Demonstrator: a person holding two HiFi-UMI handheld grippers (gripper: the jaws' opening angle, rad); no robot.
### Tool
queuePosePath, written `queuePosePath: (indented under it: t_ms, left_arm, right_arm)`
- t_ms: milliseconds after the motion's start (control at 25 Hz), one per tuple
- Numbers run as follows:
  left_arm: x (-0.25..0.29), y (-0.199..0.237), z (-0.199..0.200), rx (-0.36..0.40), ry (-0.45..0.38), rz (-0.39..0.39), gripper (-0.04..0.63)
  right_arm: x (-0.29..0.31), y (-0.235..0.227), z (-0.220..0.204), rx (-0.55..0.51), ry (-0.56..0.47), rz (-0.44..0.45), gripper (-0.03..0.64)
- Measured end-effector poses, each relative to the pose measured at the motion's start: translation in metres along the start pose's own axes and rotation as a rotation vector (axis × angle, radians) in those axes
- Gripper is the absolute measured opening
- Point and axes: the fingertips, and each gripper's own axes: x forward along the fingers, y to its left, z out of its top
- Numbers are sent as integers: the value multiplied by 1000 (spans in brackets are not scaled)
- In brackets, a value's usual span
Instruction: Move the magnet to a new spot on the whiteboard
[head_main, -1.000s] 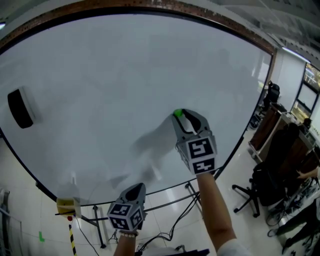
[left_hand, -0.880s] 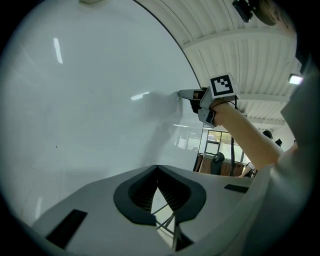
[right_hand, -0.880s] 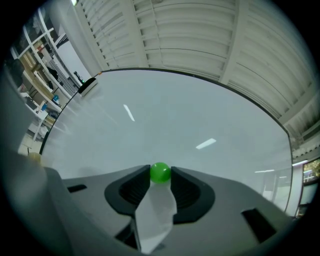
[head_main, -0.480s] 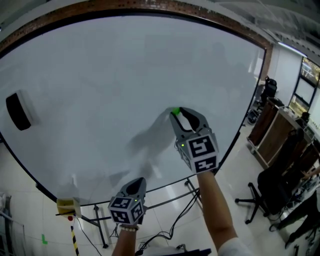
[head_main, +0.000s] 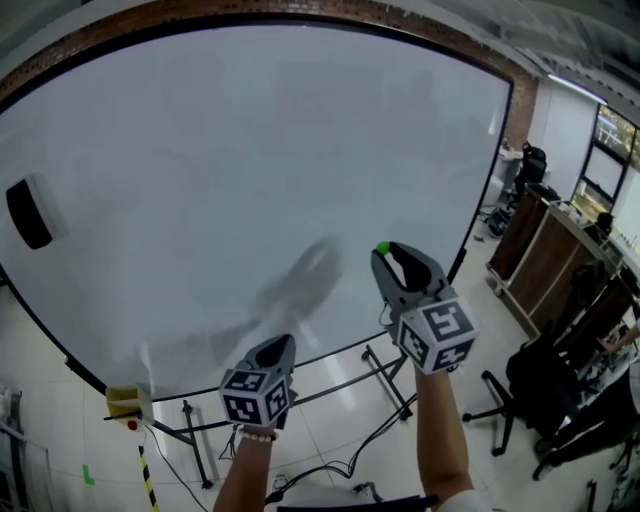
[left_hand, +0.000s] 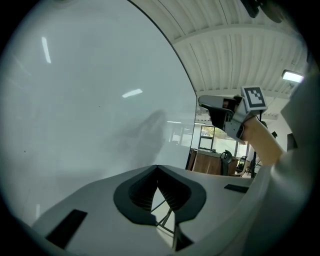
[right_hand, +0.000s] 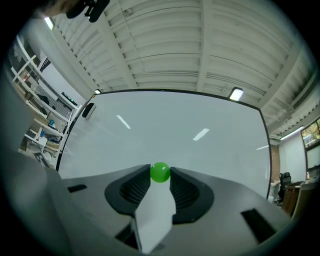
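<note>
The whiteboard (head_main: 200, 150) fills most of the head view and shows bare in the right gripper view (right_hand: 170, 135). A small green ball magnet (head_main: 382, 248) sits pinched between the tips of my right gripper (head_main: 387, 252), held off the board near its lower right part; its shadow falls on the board to the left. The right gripper view shows the magnet (right_hand: 160, 172) squeezed between the two dark pads. My left gripper (head_main: 281, 346) hangs lower, by the board's bottom edge, shut and empty. From the left gripper view (left_hand: 157, 168) the right gripper (left_hand: 204, 103) appears in front of the board.
A black eraser (head_main: 27, 213) clings to the board's far left. A yellow box (head_main: 126, 403) sits by the stand's lower left corner. The stand's legs (head_main: 385, 380) reach over the tiled floor. Desks and office chairs (head_main: 545, 380) crowd the right.
My right gripper has pulled back from the board with the magnet, moving right and lower in the head view. The left gripper drifted slightly right.
</note>
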Motion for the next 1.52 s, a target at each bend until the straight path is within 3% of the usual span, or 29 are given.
queuePosePath:
  t_ms: [400, 680, 800, 1040, 1520]
  left_arm:
    - [14, -19, -3, 10, 13, -19, -11]
    - [19, -30, -7, 3, 11, -27, -11]
    - [19, -33, -8, 20, 10, -28, -11]
    - [17, -40, -6, 30, 6, -41, -11]
    - [5, -37, -10, 42, 13, -52, -11]
  right_arm:
    - [-112, -28, -126, 226, 129, -142, 129]
    - [-152, -9, -188, 367, 211, -169, 129]
    - [-151, 1, -188, 406, 194, -163, 129]
    - [-146, 3, -156, 351, 134, -142, 129]
    - [-148, 12, -159, 353, 163, -140, 129]
